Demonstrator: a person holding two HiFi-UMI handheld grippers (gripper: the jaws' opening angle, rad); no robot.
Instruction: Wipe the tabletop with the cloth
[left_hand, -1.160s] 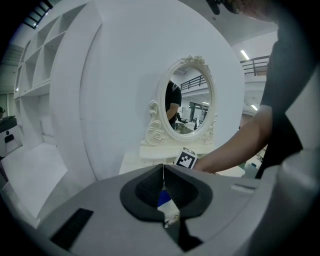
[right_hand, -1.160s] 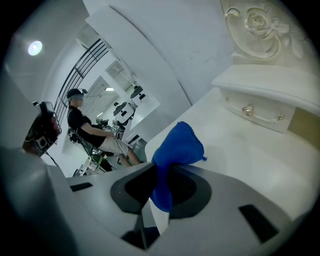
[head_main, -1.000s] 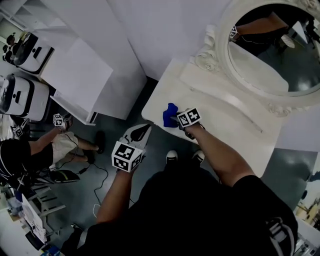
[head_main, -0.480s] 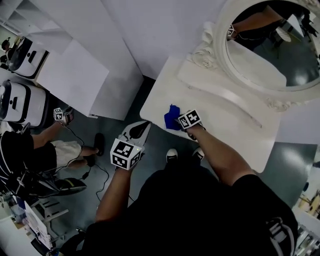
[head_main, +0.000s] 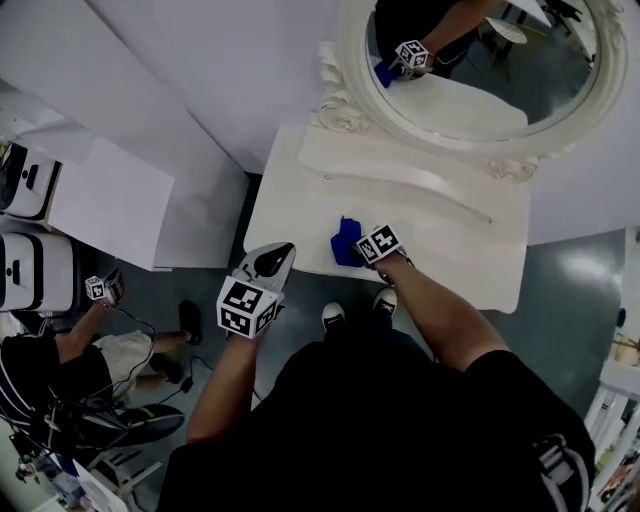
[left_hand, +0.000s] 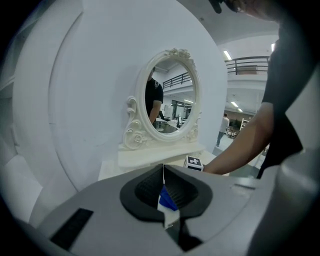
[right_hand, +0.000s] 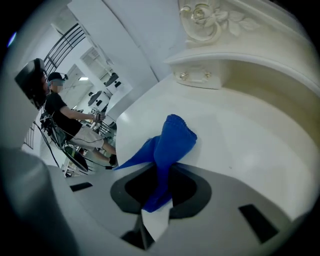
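Note:
On the white tabletop, near its front edge, lies a bunched blue cloth. My right gripper is shut on it. The right gripper view shows the cloth running from between the jaws of this gripper onto the tabletop. My left gripper hangs off the table's front left corner, over the floor, with its jaws together and nothing held. Seen from the left gripper, the right gripper's marker cube is on the table.
An oval mirror in a carved white frame stands at the back of the table on a raised shelf. White cabinets stand to the left. A person sits on the floor at lower left, among cables.
The right gripper has dragged the cloth rightwards, away from the table's left edge. The head view has shifted, so more of the mirror shows. The left gripper stays at the front corner.

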